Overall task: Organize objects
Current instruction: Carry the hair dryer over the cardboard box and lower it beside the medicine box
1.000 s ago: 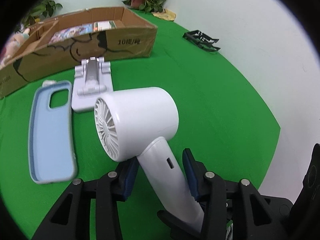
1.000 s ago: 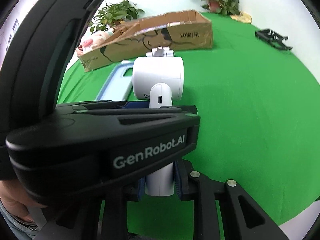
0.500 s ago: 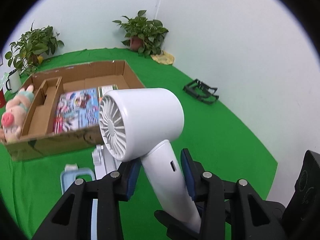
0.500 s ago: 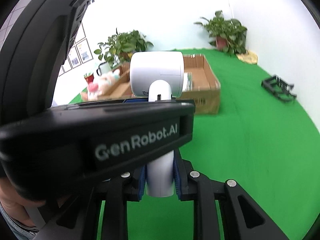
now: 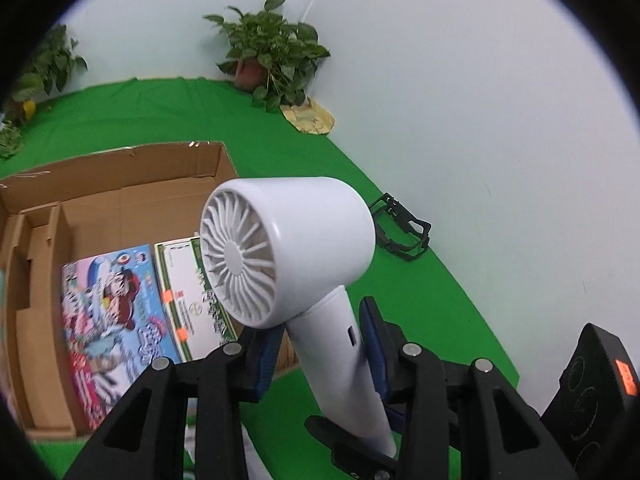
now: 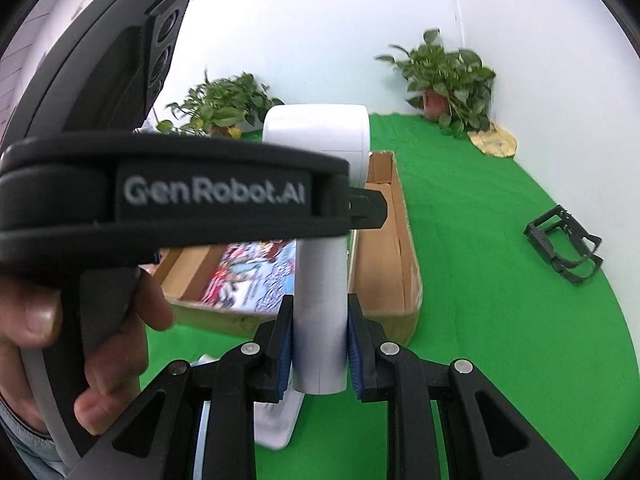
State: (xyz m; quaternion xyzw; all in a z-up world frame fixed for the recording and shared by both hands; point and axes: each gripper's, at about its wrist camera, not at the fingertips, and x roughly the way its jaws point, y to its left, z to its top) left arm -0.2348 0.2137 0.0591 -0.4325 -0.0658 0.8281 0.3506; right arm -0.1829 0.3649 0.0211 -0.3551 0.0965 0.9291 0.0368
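A white handheld fan point(image 5: 288, 248) hangs in the air over the near edge of the open cardboard box point(image 5: 120, 208). My right gripper point(image 6: 320, 340) is shut on the lower end of the fan's handle point(image 6: 320, 320), blue pads pressed on both sides. My left gripper point(image 5: 320, 332) straddles the handle higher up. Its jaws are closing, and a thin gap still shows at the left pad. The left tool's black housing point(image 6: 200, 200) crosses the right wrist view and hides part of the fan head.
In the box lie a colourful picture book point(image 5: 108, 312) and a green-and-white carton point(image 5: 188, 292). A black folding bracket point(image 5: 404, 232) sits on the green cloth to the right. Potted plants point(image 5: 268, 60) stand at the back wall. A white stand point(image 6: 276, 420) lies below the fan.
Both grippers have lifted the fan off the cloth and carried it towards the box. The blue phone case has dropped out of view. The left jaws have narrowed a little.
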